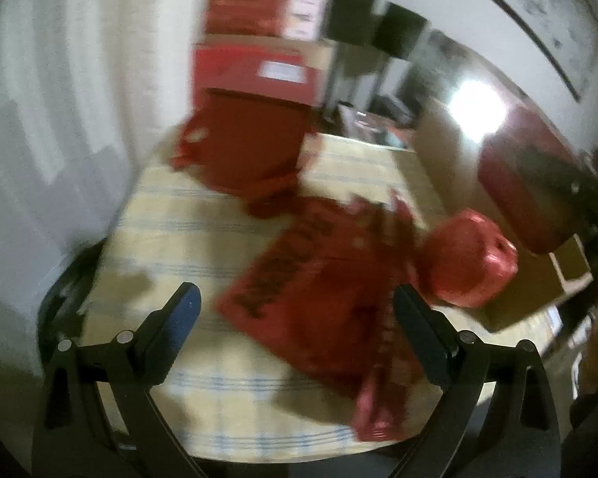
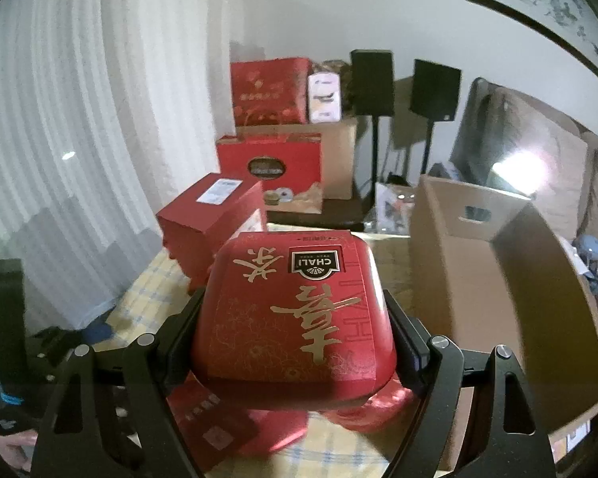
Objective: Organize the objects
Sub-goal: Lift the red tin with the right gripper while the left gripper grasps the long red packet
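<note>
My right gripper (image 2: 295, 310) is shut on a red CHALI tea box (image 2: 295, 314) with gold characters and holds it above the checked tablecloth (image 2: 147, 290). The box also shows at the right edge of the blurred left wrist view (image 1: 530, 183). My left gripper (image 1: 295, 302) is open and empty over the table, above flat red paper sheets (image 1: 319, 279). A red plastic bag (image 1: 470, 259) lies to the right of the sheets. A dark red box (image 1: 243, 147) (image 2: 211, 219) stands on the table further back.
An open cardboard carton (image 2: 498, 279) stands at the right of the table. Red gift boxes (image 2: 271, 91) are stacked on cartons at the back. Two black speakers on stands (image 2: 372, 81) stand by the wall. A white curtain (image 2: 79, 139) hangs at the left.
</note>
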`<state>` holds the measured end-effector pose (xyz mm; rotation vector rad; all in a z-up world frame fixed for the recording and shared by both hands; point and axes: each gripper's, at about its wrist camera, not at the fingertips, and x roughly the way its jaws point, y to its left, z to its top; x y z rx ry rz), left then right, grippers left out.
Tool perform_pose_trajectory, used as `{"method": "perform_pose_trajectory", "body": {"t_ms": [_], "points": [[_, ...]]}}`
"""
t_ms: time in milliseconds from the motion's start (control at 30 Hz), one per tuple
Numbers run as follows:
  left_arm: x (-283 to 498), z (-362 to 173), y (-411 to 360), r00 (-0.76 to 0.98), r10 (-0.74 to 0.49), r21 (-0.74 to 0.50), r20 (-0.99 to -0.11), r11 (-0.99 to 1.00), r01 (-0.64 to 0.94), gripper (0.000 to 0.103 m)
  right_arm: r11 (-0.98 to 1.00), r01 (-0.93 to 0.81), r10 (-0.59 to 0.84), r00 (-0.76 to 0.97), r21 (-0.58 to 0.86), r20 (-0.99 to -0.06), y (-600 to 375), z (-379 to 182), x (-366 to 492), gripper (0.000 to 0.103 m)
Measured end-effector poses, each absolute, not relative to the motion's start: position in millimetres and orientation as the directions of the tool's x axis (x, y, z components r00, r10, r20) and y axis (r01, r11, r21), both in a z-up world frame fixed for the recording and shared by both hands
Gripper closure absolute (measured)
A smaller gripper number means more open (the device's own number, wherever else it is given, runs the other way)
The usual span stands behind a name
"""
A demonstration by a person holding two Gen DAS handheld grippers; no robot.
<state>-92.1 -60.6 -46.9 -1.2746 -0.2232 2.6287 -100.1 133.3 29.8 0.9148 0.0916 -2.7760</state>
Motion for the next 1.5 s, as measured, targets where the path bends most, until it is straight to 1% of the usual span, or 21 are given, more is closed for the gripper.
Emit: {"method": "perform_pose_trajectory", "body": {"t_ms": [67, 133, 233, 367, 433, 567, 700, 767, 833, 867, 900, 933, 967, 1067, 1100, 1133, 1200, 1267, 1500], "points": [[-96, -48, -48, -0.579, 0.281, -0.23, -0.765, -0.96, -0.162, 0.008, -0.977, 0.214, -0.178, -0.787, 0.009, -0.59, 141, 33, -96, 0.021], [-100, -52, -38, -0.556, 0.293, -0.232, -0.778, -0.956, -0.18, 0.016, -0.979, 0.201, -0.168, -0.792, 0.009, -0.587, 150, 37, -90, 0.021], [-105, -59, -26, -0.515, 0.319, -0.249, -0.795, -0.947, -0.202, 0.023, -0.983, 0.184, -0.155, -0.797, 0.008, -0.584, 162, 40, -86, 0.021], [-104, -64, -14, -0.492, 0.319, -0.239, -0.81, -0.946, -0.22, 0.026, -0.987, 0.16, -0.137, -0.799, 0.012, -0.585, 177, 42, -83, 0.021], [-105, -66, -7, -0.482, 0.315, -0.229, -0.817, -0.946, -0.23, 0.038, -0.989, 0.146, -0.128, -0.8, 0.018, -0.586, 185, 42, -81, 0.021], [-107, -71, 6, -0.462, 0.311, -0.213, -0.831, -0.944, -0.253, 0.04, -0.992, 0.126, -0.116, -0.802, 0.023, -0.586, 197, 43, -78, 0.021], [-109, -75, 16, -0.442, 0.309, -0.207, -0.842, -0.942, -0.266, 0.047, -0.994, 0.109, -0.101, -0.803, 0.023, -0.587, 207, 44, -75, 0.021], [-108, -77, 19, -0.432, 0.306, -0.202, -0.848, -0.942, -0.27, 0.053, -0.994, 0.104, -0.097, -0.803, 0.021, -0.588, 211, 44, -73, 0.021], [-107, -79, 24, -0.423, 0.293, -0.187, -0.857, -0.944, -0.273, 0.062, -0.995, 0.101, -0.093, -0.801, 0.019, -0.591, 213, 44, -73, 0.021], [-106, -80, 26, -0.422, 0.283, -0.177, -0.861, -0.945, -0.274, 0.065, -0.995, 0.1, -0.092, -0.801, 0.019, -0.592, 214, 43, -73, 0.021], [-105, -80, 25, -0.422, 0.28, -0.172, -0.863, -0.946, -0.276, 0.074, -0.995, 0.099, -0.091, -0.8, 0.02, -0.593, 215, 42, -72, 0.021], [-103, -80, 26, -0.423, 0.277, -0.169, -0.863, -0.946, -0.276, 0.079, -0.996, 0.089, -0.083, -0.799, 0.019, -0.596, 216, 41, -72, 0.021], [-101, -79, 26, -0.425, 0.282, -0.171, -0.86, -0.944, -0.28, 0.08, -0.996, 0.089, -0.084, -0.798, 0.02, -0.597, 217, 41, -71, 0.021], [-97, -72, 27, -0.433, 0.29, -0.172, -0.853, -0.941, -0.292, 0.087, -0.996, 0.088, -0.083, -0.796, 0.021, -0.599, 219, 40, -70, 0.021], [-94, -68, 28, -0.44, 0.298, -0.176, -0.847, -0.939, -0.297, 0.094, -0.996, 0.087, -0.082, -0.796, 0.021, -0.599, 219, 39, -70, 0.021], [-92, -65, 26, -0.447, 0.306, -0.182, -0.841, -0.937, -0.298, 0.096, -0.996, 0.087, -0.083, -0.796, 0.022, -0.599, 219, 39, -70, 0.021], [-86, -56, 25, -0.476, 0.308, -0.18, -0.824, -0.938, -0.295, 0.099, -0.996, 0.085, -0.08, -0.796, 0.021, -0.599, 219, 39, -70, 0.021], [-81, -46, 23, -0.51, 0.294, -0.165, -0.808, -0.945, -0.283, 0.099, -0.996, 0.084, -0.079, -0.796, 0.02, -0.6, 219, 39, -70, 0.021], [-80, -10, 12, -0.603, 0.301, -0.175, -0.739, -0.95, -0.259, 0.099, -0.997, 0.07, -0.071, -0.803, 0.024, -0.592, 226, 40, -66, 0.021]]}}
